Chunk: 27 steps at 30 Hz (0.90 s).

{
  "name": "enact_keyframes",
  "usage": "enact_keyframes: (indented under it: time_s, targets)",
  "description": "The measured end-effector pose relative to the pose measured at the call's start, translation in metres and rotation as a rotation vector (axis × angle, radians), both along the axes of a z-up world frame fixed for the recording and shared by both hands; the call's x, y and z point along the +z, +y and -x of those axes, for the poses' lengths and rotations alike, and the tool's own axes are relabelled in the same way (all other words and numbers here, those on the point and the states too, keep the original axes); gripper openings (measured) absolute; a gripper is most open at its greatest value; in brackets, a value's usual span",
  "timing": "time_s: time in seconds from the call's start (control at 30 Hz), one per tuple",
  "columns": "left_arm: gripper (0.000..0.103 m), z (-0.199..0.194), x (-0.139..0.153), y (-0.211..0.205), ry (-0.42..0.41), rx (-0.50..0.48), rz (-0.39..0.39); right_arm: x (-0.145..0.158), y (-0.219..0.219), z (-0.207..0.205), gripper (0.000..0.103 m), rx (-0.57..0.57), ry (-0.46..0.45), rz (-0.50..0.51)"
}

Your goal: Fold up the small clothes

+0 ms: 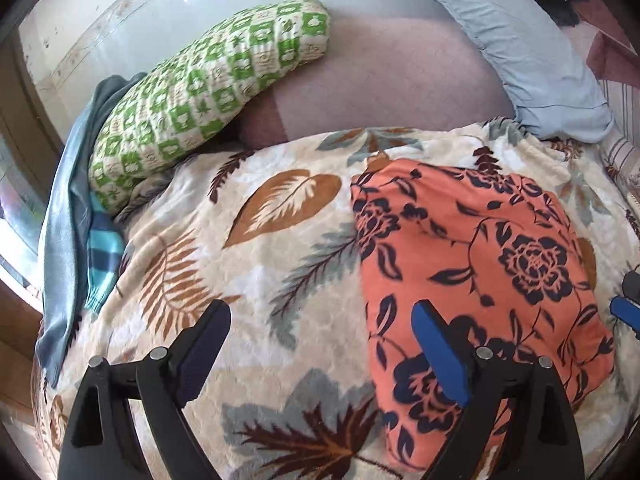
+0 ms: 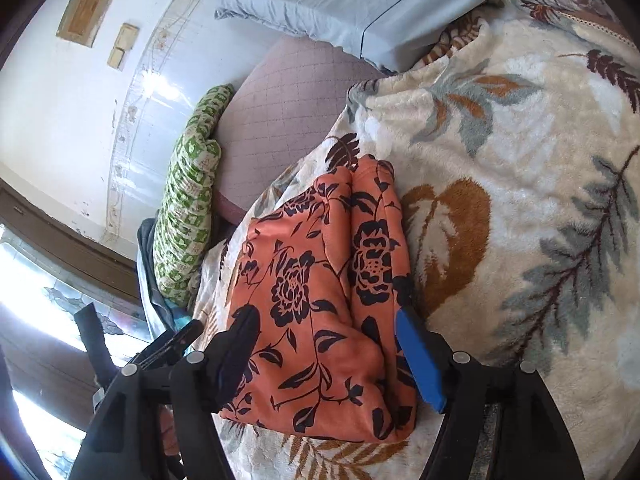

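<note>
- Now the orange floral garment (image 1: 480, 264) lies folded on the leaf-print blanket (image 1: 240, 240).
- Left tongs (image 1: 320, 356) spread, empty; right tongs (image 2: 324, 352) spread over it.
- Next, likely one more fold or setting aside.

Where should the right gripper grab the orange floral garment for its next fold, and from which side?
Probably the near hem corner of the orange floral garment, approached low from the near edge. It lies flat on the leaf-print blanket with a raised fold ridge along its right side, so that near edge looks free to pinch. The right gripper is open and already straddles it; the left gripper is open too.
</note>
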<state>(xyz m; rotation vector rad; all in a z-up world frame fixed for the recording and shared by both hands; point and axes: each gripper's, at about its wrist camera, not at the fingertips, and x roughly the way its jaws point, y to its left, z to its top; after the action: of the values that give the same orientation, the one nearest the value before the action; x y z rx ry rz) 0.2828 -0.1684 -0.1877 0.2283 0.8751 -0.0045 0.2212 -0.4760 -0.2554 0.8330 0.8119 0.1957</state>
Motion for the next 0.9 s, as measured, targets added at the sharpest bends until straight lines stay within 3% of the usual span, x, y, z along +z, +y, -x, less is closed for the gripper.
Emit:
enact_keyframes:
  time_s: [0.3,0.33,0.4,0.53,0.7,0.9]
  targets:
    - [0.092,0.028,0.019,0.000,-0.114,-0.004,-0.016,0.018,0.035,-0.002,0.070,0.076,-0.092,0.119]
    - [0.092,0.027,0.021,-0.002,-0.119,-0.005,-0.019,0.020,0.040,-0.003,0.062,0.093,-0.103,0.134]
    - [0.092,0.026,0.022,-0.003,-0.128,-0.008,-0.012,0.021,0.050,-0.007,0.033,0.127,-0.105,0.167]
    - [0.092,0.025,0.023,-0.006,-0.145,-0.007,0.000,0.011,0.061,-0.013,0.030,0.164,-0.068,0.203]
    - [0.092,0.021,0.015,-0.013,-0.143,-0.009,-0.004,-0.020,0.062,-0.027,0.028,0.200,0.071,0.188]
    - [0.092,0.014,-0.001,-0.018,-0.108,0.005,0.007,-0.020,0.067,-0.026,0.028,0.214,0.062,0.219]
